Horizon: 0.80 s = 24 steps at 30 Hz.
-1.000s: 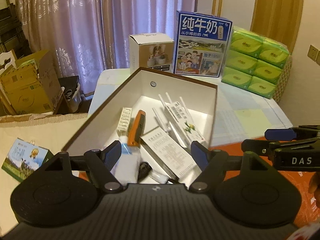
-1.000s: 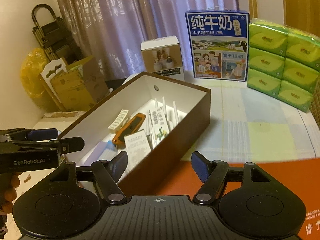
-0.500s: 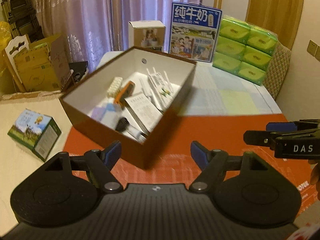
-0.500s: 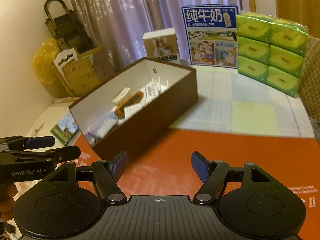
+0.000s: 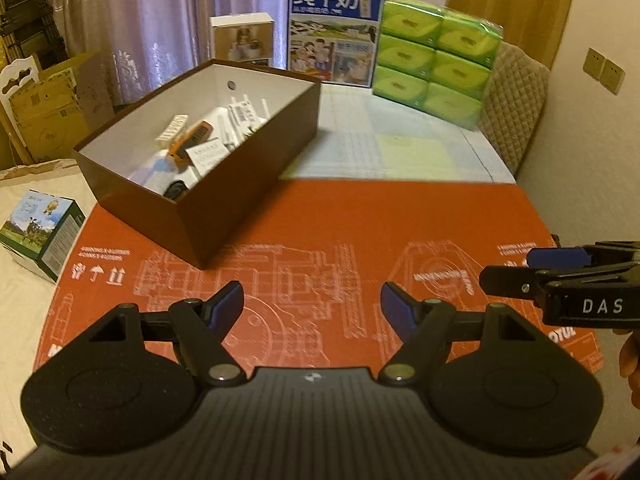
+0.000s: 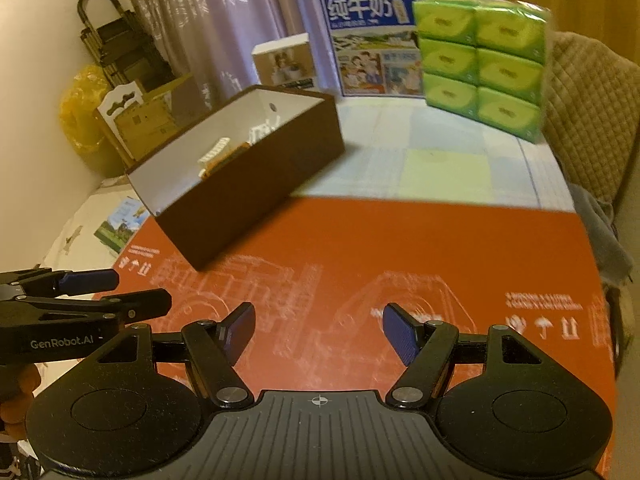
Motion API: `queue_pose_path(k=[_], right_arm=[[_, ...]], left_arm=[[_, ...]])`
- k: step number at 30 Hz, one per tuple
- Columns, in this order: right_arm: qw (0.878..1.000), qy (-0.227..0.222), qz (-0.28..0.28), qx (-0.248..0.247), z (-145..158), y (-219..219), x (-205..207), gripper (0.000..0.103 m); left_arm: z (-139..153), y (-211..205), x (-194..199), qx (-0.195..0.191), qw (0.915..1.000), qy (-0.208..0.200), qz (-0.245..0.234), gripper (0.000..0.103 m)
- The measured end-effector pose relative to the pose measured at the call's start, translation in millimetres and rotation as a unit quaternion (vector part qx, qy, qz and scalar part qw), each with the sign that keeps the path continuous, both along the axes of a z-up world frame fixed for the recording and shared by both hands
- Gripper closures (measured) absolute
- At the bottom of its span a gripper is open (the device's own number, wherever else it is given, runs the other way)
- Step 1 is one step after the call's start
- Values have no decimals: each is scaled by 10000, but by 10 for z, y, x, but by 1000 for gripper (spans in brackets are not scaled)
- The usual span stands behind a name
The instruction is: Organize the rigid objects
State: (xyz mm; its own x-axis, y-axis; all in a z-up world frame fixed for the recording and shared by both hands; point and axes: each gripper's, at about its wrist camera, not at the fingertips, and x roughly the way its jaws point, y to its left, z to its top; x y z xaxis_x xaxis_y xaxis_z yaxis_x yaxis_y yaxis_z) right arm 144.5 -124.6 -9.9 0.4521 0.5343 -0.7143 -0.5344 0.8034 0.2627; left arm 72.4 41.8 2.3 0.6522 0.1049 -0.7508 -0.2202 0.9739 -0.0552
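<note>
Both claws empty, jaws apart — left gripper, right gripper — hovering over the red mat. Small rigid items sit in the brown box, well ahead. Risk: a careless reach nudges the box wall, jumbling contents.

Long purple curtains hang across the back of the room. The light is warm and a bit dim. A yellow-brown curtain hangs in the right corner, next to a pale wall with a light switch. A chair with a quilted tan back stands at the far right side of the table. On the left, a black folded ladder leans by a cream wall.
</note>
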Motion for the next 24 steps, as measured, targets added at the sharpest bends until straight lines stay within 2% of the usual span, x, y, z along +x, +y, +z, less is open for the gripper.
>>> queue_pose_path(k=[10,24], right_arm=[[9999,103,-111,-1,-61,-359,-183,35],[9998,78,-175,39,-51,-504,-354,35]], left_arm=[[-28,-310,-144,33,10000,53,-70,30],[10,-458,-312,70,9999,-19,-115,30]])
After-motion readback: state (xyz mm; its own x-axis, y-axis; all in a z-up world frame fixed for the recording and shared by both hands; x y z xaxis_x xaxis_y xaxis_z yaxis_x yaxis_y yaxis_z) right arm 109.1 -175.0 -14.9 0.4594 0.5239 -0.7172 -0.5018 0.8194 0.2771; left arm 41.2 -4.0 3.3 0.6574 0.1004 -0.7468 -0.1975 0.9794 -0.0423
